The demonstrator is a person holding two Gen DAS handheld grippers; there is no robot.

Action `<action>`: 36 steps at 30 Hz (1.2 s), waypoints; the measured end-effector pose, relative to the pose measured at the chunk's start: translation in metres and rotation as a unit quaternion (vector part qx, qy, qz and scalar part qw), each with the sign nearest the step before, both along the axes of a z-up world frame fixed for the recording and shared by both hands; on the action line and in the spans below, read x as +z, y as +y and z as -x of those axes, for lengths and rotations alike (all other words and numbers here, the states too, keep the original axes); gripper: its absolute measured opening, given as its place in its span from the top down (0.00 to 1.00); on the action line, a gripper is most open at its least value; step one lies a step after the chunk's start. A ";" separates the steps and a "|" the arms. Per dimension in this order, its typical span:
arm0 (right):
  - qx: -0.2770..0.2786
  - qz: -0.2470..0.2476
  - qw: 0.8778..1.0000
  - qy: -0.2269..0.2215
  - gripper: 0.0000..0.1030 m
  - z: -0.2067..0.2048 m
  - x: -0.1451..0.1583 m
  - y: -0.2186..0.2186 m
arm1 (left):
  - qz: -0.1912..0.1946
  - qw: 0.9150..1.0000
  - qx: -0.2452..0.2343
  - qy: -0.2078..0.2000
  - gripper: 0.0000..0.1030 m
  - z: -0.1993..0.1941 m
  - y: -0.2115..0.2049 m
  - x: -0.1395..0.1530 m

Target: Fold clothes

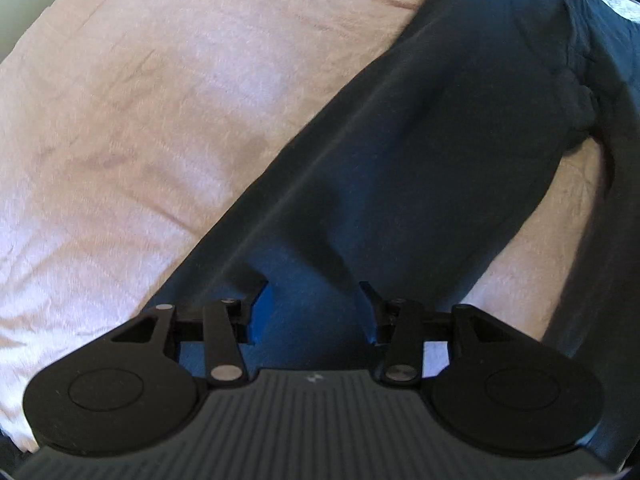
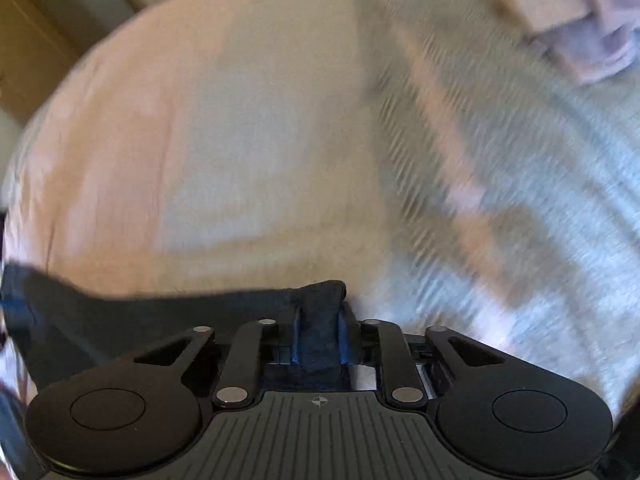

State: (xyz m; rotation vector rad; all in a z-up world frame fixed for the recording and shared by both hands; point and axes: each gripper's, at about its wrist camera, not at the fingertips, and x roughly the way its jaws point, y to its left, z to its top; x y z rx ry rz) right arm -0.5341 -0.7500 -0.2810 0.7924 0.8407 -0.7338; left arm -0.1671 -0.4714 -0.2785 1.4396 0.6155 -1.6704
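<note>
On the pink sheet (image 1: 160,120) lies the dark garment (image 1: 440,128), spread diagonally. Right gripper (image 2: 319,332): fingers clenched on a bunched garment edge, fabric trailing left. Left gripper (image 1: 314,304): fingers spread apart, released, directly over the garment.

Soft daylight; right wrist view motion-blurred, left sharper; fisheye bending at edges.

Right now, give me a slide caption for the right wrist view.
Right gripper pinching a fold of dark garment above the pink bedsheet.
</note>
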 end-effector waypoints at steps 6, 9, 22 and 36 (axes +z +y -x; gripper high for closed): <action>-0.012 0.013 1.000 0.014 0.80 0.004 -0.012 -0.005 | 0.001 1.000 0.020 -0.005 0.60 0.000 -0.003 0.002; -0.035 0.036 0.998 0.042 0.58 0.000 -0.009 0.007 | 0.003 1.000 0.026 -0.008 0.60 -0.002 0.003 0.008; -0.053 0.004 0.996 0.073 0.54 0.030 0.032 0.172 | -0.035 0.996 0.072 -0.034 0.56 -0.015 0.163 0.040; 0.008 -0.040 0.998 0.057 0.54 -0.100 0.023 0.331 | -0.058 0.968 0.244 -0.024 0.48 -0.193 0.303 0.036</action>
